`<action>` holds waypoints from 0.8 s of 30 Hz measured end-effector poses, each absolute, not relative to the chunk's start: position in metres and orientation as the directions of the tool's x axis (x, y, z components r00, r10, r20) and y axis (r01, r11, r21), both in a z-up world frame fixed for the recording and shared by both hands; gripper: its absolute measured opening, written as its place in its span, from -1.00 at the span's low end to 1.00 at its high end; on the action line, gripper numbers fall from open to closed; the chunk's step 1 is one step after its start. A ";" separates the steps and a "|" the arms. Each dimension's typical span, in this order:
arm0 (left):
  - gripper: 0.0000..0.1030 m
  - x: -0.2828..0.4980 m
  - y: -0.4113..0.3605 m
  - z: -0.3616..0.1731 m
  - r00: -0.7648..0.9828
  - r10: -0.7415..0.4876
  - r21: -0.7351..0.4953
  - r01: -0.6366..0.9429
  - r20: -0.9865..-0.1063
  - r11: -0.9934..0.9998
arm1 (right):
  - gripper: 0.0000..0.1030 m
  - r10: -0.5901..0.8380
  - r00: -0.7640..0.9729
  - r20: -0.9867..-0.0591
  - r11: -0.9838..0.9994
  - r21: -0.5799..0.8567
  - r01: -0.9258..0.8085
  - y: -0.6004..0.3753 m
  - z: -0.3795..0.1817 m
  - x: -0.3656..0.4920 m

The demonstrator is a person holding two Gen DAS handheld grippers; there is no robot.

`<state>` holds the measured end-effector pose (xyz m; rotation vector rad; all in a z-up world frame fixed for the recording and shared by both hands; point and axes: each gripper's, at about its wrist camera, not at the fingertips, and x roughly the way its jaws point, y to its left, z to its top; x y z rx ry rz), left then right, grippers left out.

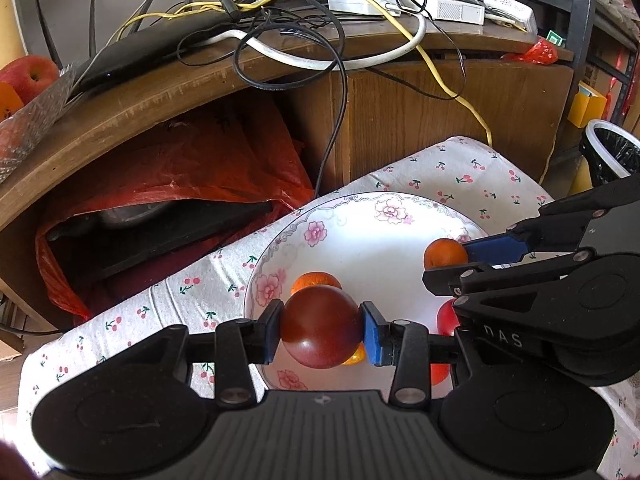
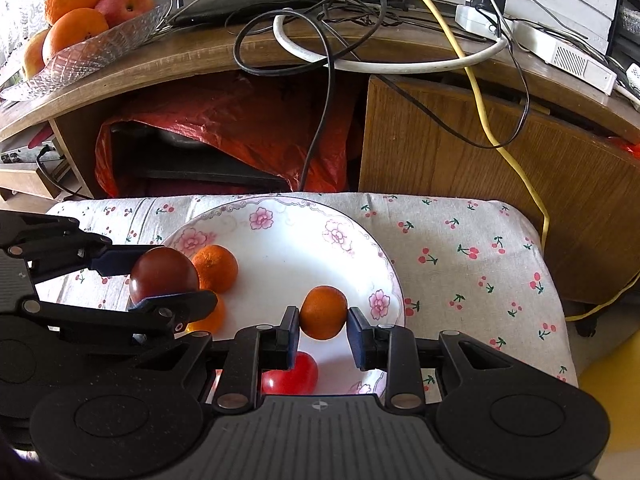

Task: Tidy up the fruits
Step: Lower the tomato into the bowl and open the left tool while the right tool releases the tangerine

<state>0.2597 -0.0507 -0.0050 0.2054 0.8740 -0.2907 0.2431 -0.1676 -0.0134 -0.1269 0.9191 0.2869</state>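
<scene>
Left gripper (image 1: 321,330) clamps a dark red tomato (image 1: 320,326) over the plate (image 1: 360,232). Right gripper (image 2: 323,330) pinches a small orange (image 2: 323,312). Both likely soft, smooth, bruisable: grip at widest girth.

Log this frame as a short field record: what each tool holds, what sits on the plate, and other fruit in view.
left tool: shut on dark red tomato, held over the plate
right tool: shut on small orange, over the plate
plate: floral rim, on cherry-print cloth
on plate: mandarin, bright red tomato, another orange fruit partly hidden
other fruit: glass bowl of oranges and apples on wooden cabinet
</scene>
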 end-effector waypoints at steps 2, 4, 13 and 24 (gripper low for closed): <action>-0.07 0.260 -0.051 -0.006 0.608 -0.163 0.062 0.332 -0.777 0.941 | -0.51 0.194 0.570 -0.798 0.954 0.018 -0.300 -0.168 -0.014 0.244; -0.07 0.260 -0.052 -0.006 0.608 -0.163 0.062 0.331 -0.777 0.941 | -0.51 0.198 0.571 -0.797 0.953 0.020 -0.302 -0.168 -0.015 0.244; -0.05 0.260 -0.050 -0.006 0.606 -0.165 0.051 0.323 -0.778 0.945 | -0.51 0.208 0.582 -0.786 0.953 0.029 -0.301 -0.170 -0.015 0.243; -0.04 0.260 -0.048 -0.004 0.614 -0.158 0.053 0.311 -0.773 0.949 | -0.50 0.216 0.595 -0.774 0.955 0.039 -0.295 -0.169 -0.011 0.242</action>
